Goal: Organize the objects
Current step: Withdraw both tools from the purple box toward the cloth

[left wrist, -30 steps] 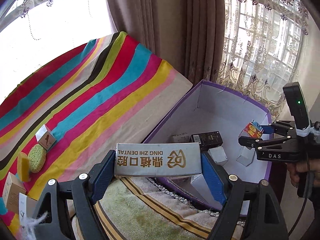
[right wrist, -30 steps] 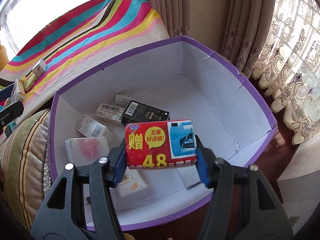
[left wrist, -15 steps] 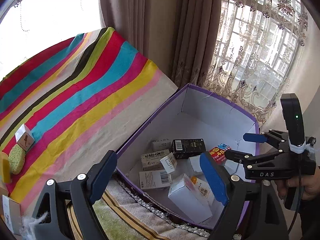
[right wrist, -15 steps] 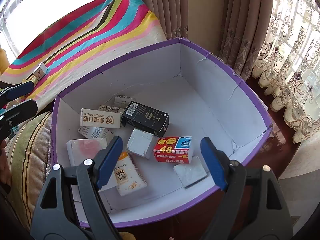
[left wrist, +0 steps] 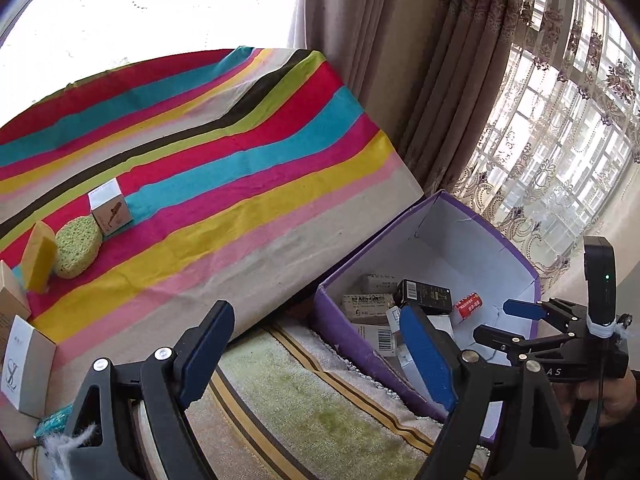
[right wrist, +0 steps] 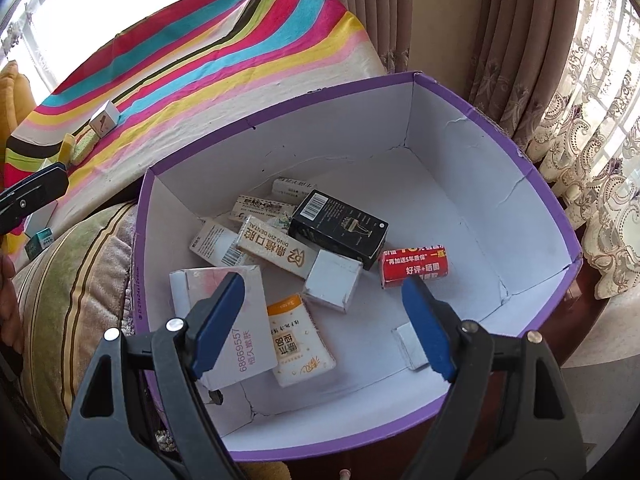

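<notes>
You are holding both grippers wide and empty, the right gripper (right wrist: 320, 320) over the box (right wrist: 472, 116), the left gripper (left wrist: 316, 352) nearer the cube (left wrist: 110, 212) lying left of the box.

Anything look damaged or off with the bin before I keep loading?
Yes: the purple box has cracked white inner walls, with creases on the far-right wall and a tear near the front-left floor. The packages inside lie jumbled and overlapping.

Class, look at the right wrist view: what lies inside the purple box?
Inside the purple box lie small cartons: a black box, a red pack, a Ding Zhi Dental box and several white ones. Whatever lies beneath the overlapping cartons is hidden.
</notes>
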Demonstrator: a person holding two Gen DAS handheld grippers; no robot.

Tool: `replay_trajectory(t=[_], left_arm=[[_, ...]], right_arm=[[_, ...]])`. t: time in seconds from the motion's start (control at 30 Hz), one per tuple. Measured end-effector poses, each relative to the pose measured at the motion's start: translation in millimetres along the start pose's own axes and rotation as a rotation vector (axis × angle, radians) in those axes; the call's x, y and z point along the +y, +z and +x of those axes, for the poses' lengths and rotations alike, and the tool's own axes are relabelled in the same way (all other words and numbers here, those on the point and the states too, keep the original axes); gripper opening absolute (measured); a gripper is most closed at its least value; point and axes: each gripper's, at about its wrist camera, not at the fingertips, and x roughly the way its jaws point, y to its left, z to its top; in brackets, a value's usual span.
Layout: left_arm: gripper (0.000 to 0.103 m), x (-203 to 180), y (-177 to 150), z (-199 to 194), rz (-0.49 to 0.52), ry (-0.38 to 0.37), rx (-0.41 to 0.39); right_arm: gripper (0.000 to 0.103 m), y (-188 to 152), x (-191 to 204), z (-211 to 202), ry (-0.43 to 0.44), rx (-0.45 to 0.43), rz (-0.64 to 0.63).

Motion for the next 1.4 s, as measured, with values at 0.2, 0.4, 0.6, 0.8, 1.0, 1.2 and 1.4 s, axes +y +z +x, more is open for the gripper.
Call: replay_trajectory(t=[0.2, 0.4, 0.6, 0.8, 1.0, 1.2, 1.4], left_arm=[[0.086, 35.2, -10.2, -21.4, -0.072, 0.053, -0.044], [0.086, 74.6, -23.5, -43.8, -0.166, 0.101, -0.084], [0.086, 116.8, -37.6, -72.7, -0.258, 0.179, -0.139], [0.086, 162.1, -49.5, -94.3, -0.372, 0.249, -0.189], [0.092, 198.6, -60.0, -107.3, -0.477, 0.318, -0.218], [0.103, 225.7, -58.6, -107.0, -0.563, 0.394, -0.231], [0.103, 248.1, -43.0, -93.7, -0.631, 0.475, -0.212]], right_arm=[[0.083, 7.8, 35.1, -1.9, 0.048, -0.004, -0.046], [0.084, 18.9, 76.8, -4.1, 0.094, -0.02, -0.093], [0.085, 23.8, 118.0, 2.1, 0.129, -0.014, -0.164], [0.085, 27.8, 146.2, 6.4, 0.147, -0.002, -0.224], [0.089, 34.4, 166.8, 12.5, 0.156, 0.002, -0.256], [0.089, 44.1, 190.1, 21.1, 0.172, 0.002, -0.293], [0.092, 60.7, 209.9, 26.7, 0.173, -0.029, -0.313]])
